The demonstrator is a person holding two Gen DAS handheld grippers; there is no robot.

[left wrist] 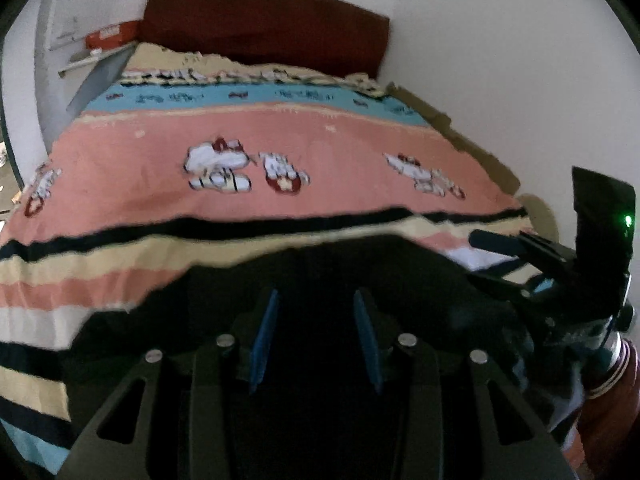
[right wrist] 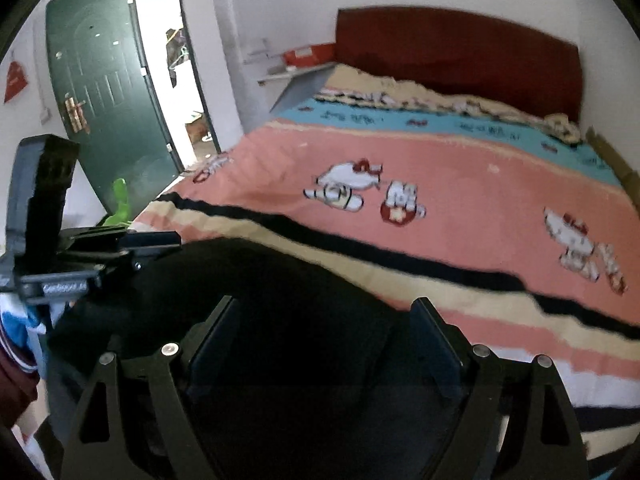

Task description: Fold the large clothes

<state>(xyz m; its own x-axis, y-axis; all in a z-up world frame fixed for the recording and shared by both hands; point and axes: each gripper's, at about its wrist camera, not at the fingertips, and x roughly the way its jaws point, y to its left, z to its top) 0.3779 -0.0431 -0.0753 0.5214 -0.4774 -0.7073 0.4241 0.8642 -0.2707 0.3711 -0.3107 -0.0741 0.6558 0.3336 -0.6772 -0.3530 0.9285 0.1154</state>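
Observation:
A black garment (left wrist: pixel 360 264) (right wrist: pixel 260 272) lies spread on the near part of the bed, dark and without visible detail. My left gripper (left wrist: pixel 316 296) hovers over it, its blue pads (left wrist: pixel 264 340) apart, and I see nothing pinched between them. My right gripper (right wrist: pixel 325 304) stands wide open above the same cloth, also with nothing between its pads. The right gripper (left wrist: pixel 488 260) shows at the right of the left wrist view, fingers spread. The left gripper (right wrist: pixel 160 244) shows from the side at the left of the right wrist view.
The bed carries a pink, blue, cream and black striped blanket (left wrist: pixel 320 140) (right wrist: pixel 460 184) with cartoon prints. A dark red headboard (left wrist: pixel 264 20) stands against the white wall. A shelf with a red box (left wrist: pixel 108 36) is beside it. A green door (right wrist: pixel 108 100) stands open at left.

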